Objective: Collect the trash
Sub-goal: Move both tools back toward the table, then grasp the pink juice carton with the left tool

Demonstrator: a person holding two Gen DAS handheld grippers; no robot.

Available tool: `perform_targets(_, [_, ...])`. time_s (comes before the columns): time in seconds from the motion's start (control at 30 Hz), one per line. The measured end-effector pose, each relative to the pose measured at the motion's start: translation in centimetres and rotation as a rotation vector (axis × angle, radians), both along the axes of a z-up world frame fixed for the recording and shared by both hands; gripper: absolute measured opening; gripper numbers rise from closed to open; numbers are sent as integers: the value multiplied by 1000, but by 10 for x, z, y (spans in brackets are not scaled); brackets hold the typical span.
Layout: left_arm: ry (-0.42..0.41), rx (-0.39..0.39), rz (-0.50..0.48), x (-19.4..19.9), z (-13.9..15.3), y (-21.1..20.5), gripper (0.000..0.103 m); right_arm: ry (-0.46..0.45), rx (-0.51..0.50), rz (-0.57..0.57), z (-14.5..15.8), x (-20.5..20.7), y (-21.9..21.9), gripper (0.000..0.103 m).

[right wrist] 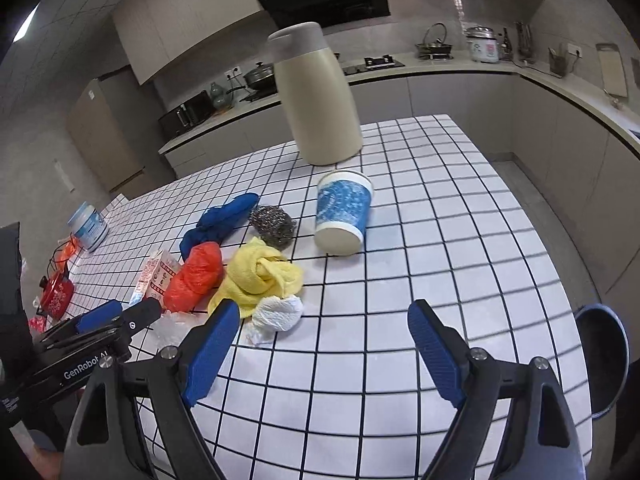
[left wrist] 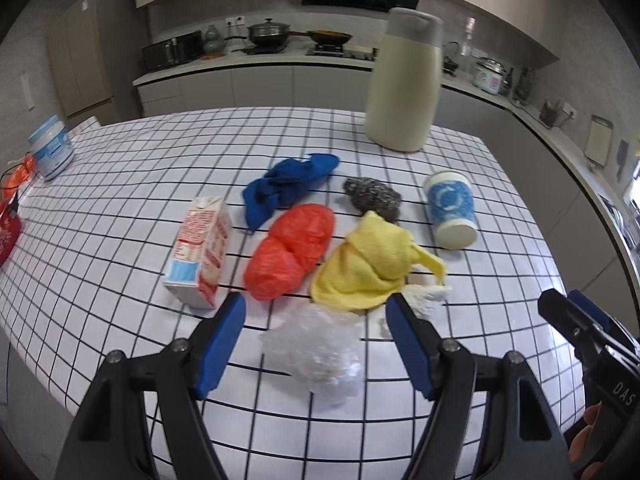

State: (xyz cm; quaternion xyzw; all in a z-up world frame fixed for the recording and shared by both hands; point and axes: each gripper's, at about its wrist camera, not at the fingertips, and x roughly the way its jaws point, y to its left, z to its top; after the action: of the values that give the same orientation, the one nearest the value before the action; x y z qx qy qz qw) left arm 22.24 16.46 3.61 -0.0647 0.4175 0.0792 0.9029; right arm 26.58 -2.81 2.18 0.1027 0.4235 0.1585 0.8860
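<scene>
- The left gripper has its jaws spread wide and holds nothing; both blue pads hang clear above the table.
- Seen from its own camera, a clear plastic wad lies between and below the pads, not pinched by them.
- The left gripper tilts down toward the near edge of the trash pile.
- The right gripper is also wide apart and empty, over bare grid cloth to the right of the pile.
- Its left pad sits just in front of the yellow cloth and the white tissue; whether it touches them I cannot tell.
- It too points down at a slant; the left gripper's black body shows at the lower left of the right view.
- The trash lies clustered mid-table: a carton on its side, a red bag beside it, then the yellow cloth.
- Behind these lie a blue cloth and a steel scourer.
- A paper cup stands upside down to the right, apart from the pile.
- A cream jug stands upright at the far edge.
- A dark bin sits on the floor off the table's right side.
</scene>
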Motion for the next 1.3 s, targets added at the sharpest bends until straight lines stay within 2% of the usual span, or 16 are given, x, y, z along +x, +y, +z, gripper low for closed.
perform_targets(0.2, [-4, 26, 69, 4, -1, 20, 74, -20, 16, 41, 0, 15, 8, 88])
perform_targets(0.53, [22, 34, 136, 16, -9, 60, 74, 3, 24, 45, -7, 39, 22, 88])
perform_targets(0.8, [59, 19, 126, 43, -28, 96, 74, 27, -5, 18, -19, 62, 50, 88])
perform_targets(1.17, [115, 7, 73, 72, -60, 118, 74, 59, -42, -13, -36, 85, 82, 88])
perform_targets(1.2, [114, 0, 68, 73, -62, 119, 71, 64, -44, -15, -38, 87, 84, 88])
perform_targets(1.27, [115, -16, 65, 75, -65, 123, 58, 70, -47, -18, -41, 89, 86, 88])
perform_targets(1.3, [120, -24, 63, 77, -68, 124, 46, 72, -50, -22, -42, 90, 87, 88])
